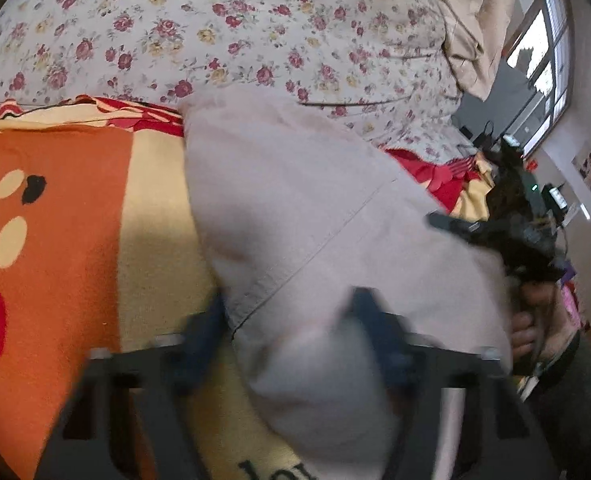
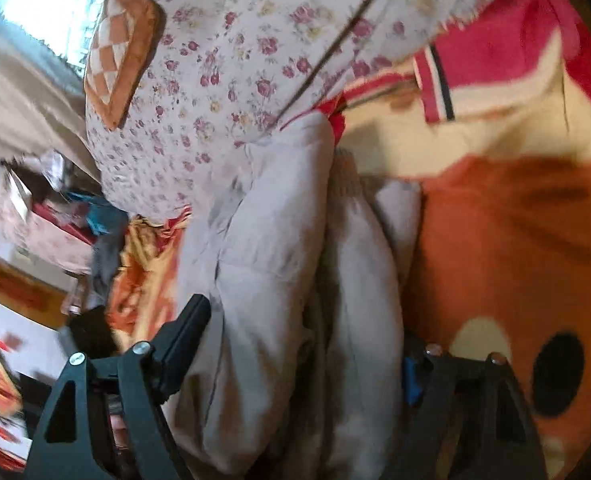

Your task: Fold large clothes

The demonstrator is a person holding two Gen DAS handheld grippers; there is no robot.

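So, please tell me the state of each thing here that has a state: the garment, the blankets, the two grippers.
Pale grey garment: bunched and partly folded, lying on the orange blanket.
Orange blanket: spread flat under the garment.
Floral quilt: spread out behind, rumpled.
Left gripper: jaws apart, garment edge between them.
Right gripper: jaws wide, straddling the garment's folds.

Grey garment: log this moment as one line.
item: grey garment bunched on orange blanket | left hand-held gripper: astride garment edge | right hand-held gripper: jaws wide, astride folds | fold: unfinished
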